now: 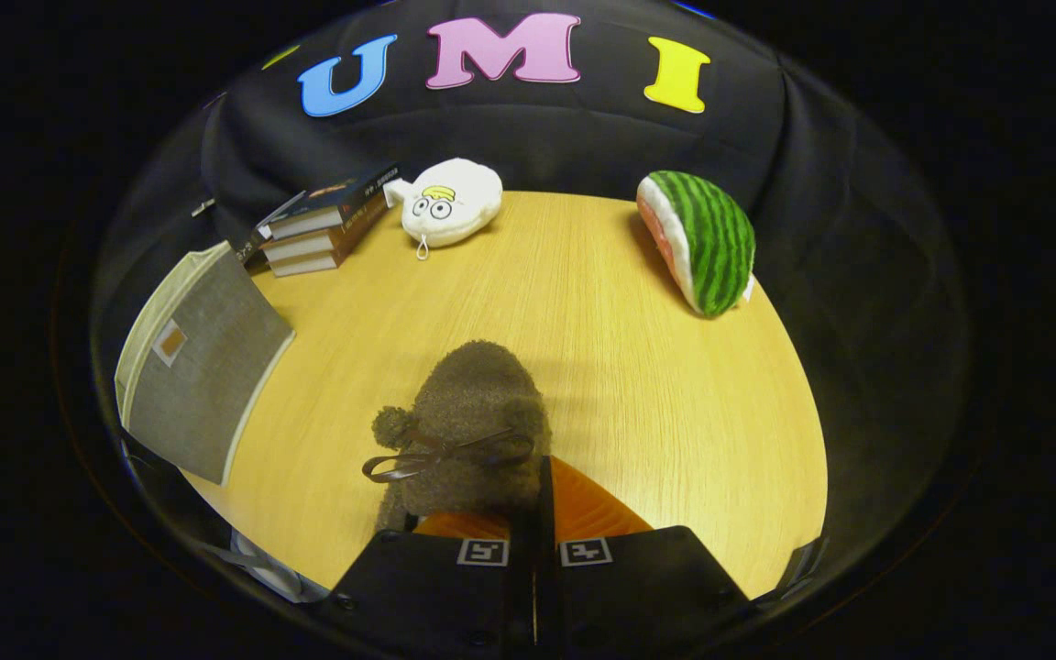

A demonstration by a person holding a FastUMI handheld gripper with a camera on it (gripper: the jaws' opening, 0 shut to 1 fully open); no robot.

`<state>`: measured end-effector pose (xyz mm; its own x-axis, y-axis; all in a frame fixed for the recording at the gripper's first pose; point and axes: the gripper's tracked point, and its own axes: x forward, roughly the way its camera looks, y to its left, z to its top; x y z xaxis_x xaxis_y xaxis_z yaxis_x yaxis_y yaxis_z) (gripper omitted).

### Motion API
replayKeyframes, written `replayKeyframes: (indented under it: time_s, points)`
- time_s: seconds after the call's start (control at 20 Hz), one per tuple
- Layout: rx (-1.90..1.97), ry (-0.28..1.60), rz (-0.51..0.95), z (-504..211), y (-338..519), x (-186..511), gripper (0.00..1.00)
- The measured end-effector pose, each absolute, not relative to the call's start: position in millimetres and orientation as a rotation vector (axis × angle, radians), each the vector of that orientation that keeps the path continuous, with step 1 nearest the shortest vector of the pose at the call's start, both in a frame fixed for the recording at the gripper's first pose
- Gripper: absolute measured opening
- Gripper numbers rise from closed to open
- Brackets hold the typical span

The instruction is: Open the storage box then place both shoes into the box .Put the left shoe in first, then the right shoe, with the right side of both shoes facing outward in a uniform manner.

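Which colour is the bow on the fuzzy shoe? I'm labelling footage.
Dark brown, a satin ribbon bow on the brown fuzzy shoe; clearest in the gripper view.

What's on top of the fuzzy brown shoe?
A brown ribbon bow and a pompom sit on top of the shoe. The gripper, fingers closed together, covers the shoe's near end, so whether it holds the shoe is hidden.

shoe (468,417) just ahead — box (203,367) left

Fuzzy plush shoe (478,412) with glossy ribbon (441,455) on matt wood-grain table (675,385).
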<state>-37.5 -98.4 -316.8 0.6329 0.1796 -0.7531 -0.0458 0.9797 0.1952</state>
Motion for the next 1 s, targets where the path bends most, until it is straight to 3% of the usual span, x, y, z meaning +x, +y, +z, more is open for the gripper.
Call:
replayKeyframes:
  time_s: [0.5,1.0]
  points:
    - [0.333,0.782,0.268,-141.9,52.5,-2.1,0.06]
    - [0.348,0.914,0.321,-154.4,206.6,-14.8,0.06]
